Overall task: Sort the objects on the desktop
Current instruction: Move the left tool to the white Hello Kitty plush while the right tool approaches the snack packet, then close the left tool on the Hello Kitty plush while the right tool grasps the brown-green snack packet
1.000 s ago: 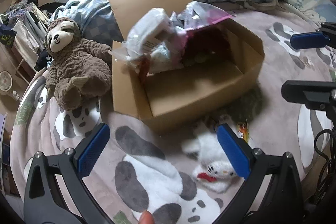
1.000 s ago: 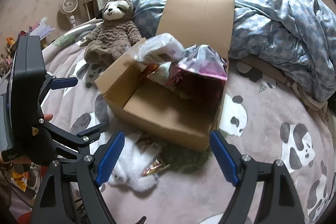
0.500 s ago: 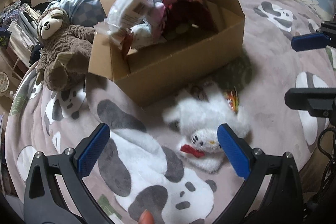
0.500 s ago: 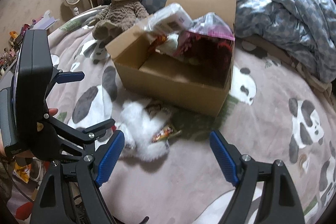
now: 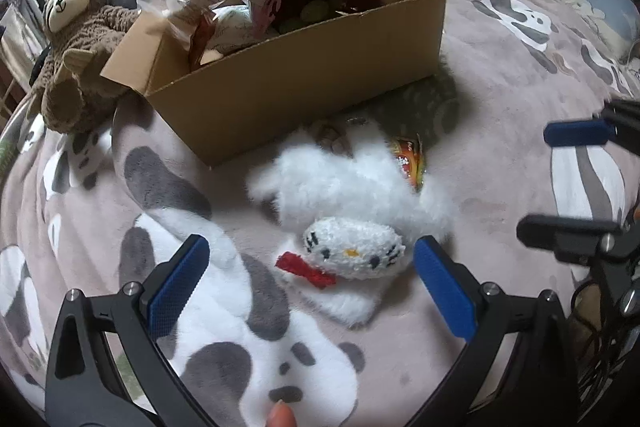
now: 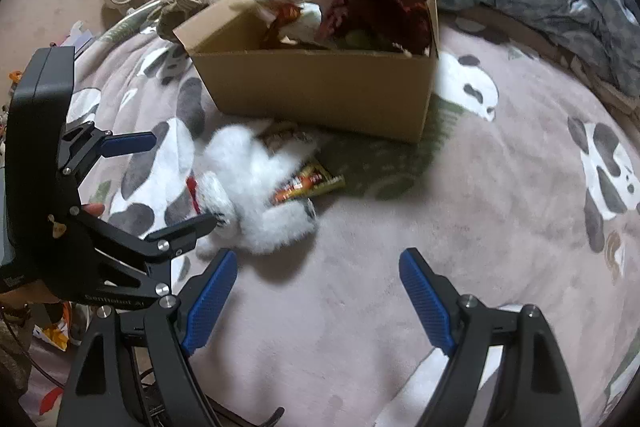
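Hovering over the panda-print blanket (image 5: 500, 75), our left gripper (image 5: 308, 287) has its blue pads spread wide with the white plush cat (image 5: 352, 211) lying just ahead and between them, untouched. Our right gripper (image 6: 316, 299) is equally spread, nothing between its pads; the plush sits ahead and to its left. Beyond both stands the cardboard box (image 5: 304, 87), with a snack packet (image 6: 308, 183) tucked against the plush.

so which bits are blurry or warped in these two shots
Left wrist view: fisheye bends the cardboard box and darkens the corners; the white cat plush is soft at its fur edges. Right wrist view: the same plush and the box's packets are motion-smeared, while the right tongs stay sharp.
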The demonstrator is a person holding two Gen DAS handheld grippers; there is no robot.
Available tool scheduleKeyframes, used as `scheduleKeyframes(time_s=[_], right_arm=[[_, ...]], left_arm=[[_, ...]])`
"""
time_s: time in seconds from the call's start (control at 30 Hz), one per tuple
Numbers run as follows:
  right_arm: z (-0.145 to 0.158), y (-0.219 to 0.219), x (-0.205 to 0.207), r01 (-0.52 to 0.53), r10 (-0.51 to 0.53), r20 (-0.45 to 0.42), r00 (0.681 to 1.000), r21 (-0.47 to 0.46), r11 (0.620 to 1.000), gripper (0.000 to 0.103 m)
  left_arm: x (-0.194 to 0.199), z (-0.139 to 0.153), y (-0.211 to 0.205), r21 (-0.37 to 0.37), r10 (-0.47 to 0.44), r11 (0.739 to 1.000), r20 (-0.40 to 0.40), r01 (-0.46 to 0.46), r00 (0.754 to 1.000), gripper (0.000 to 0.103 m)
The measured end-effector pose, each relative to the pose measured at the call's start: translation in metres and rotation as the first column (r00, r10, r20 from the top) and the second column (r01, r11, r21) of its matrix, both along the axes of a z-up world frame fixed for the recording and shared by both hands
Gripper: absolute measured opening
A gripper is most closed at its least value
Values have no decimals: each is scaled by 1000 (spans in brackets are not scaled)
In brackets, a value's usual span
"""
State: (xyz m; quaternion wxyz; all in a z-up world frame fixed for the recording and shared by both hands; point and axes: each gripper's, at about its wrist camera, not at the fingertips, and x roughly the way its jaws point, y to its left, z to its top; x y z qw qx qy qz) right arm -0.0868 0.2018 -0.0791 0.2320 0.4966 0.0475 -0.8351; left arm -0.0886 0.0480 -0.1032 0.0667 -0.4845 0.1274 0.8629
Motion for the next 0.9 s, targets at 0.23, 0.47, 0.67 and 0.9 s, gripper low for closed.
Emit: scheduleKeyframes(time_s=[0.23,0.47,0.67,0.9], right_arm=[[-14,2,0,-10,10,8,1000,19,1000,84],[-21,1,-10,-23,22,22,1000,15,1000,84],[-23,-1,-20,-39,39,36,999,12,999,84],[-27,-9,-33,-58,59,60,996,-19,998,84]], left_arm=[[-12,-8,4,43,18,999,13,-19,1000,102],[-30,-23,-2,73,65,995,50,-69,997,102],[-35,-36,-14,76,95,992,94,-102,991,98],[-24,-38,-25,171,33,984,116,-53,993,54]])
